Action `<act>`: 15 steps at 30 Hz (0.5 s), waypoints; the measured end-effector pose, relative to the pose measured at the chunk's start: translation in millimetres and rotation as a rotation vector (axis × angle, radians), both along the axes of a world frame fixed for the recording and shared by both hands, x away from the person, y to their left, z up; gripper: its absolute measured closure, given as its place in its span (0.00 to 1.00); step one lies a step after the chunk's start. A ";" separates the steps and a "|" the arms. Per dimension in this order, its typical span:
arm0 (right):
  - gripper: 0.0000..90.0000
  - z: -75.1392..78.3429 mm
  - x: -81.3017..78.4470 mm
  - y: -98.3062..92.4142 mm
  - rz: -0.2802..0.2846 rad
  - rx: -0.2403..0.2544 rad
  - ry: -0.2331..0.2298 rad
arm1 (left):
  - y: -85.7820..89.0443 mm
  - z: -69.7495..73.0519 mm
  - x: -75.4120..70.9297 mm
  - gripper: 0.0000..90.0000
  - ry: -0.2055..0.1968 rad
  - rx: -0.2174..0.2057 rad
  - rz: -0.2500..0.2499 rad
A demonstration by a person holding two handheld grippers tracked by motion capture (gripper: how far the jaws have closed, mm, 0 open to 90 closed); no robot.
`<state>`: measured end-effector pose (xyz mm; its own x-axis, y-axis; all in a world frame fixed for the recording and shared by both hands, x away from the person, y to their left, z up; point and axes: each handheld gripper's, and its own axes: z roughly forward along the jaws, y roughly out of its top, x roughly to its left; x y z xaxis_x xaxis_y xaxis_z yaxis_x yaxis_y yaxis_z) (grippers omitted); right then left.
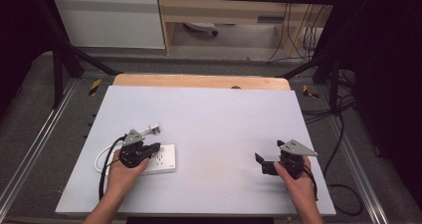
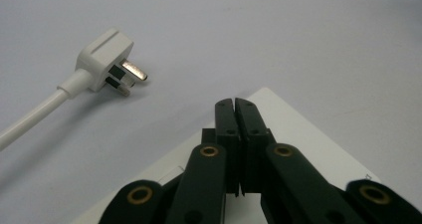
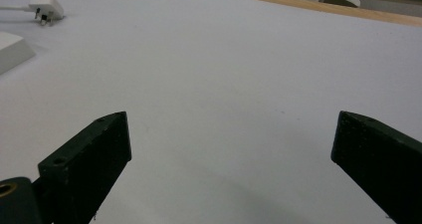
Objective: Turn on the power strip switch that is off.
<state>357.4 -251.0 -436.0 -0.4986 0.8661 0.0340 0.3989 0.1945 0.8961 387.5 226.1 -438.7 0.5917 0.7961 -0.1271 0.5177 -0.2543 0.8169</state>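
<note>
The left gripper (image 1: 149,150) rests over the white power strip (image 1: 164,160) near the front-left corner of the table (image 1: 214,119). In the left gripper view its jaws are pressed together with nothing between them, and their tips sit above the strip's top face.

The white plug (image 2: 107,59) lies loose on the table just beyond the strip, toward the left edge. It is apart from the jaws and to their upper left. Its prongs point right, along the plug's long axis, and its cord (image 2: 35,117) trails off to the left.

The right gripper (image 1: 266,163) sits near the front-right corner with jaws spread wide, holding nothing, well apart from the plug.

The left gripper is much the nearer. A grasp probably requires opening it first.
</note>
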 end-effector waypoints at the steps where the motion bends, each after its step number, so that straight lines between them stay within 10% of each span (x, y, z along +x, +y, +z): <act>1: 0.03 0.0 0.0 0.0 0.000 0.000 0.000 | -0.1 0.0 -0.1 0.98 -0.002 -0.001 0.000; 15: 0.03 -0.2 0.2 0.0 0.000 0.000 0.000 | 0.2 0.7 -1.1 0.91 -0.022 -0.013 0.004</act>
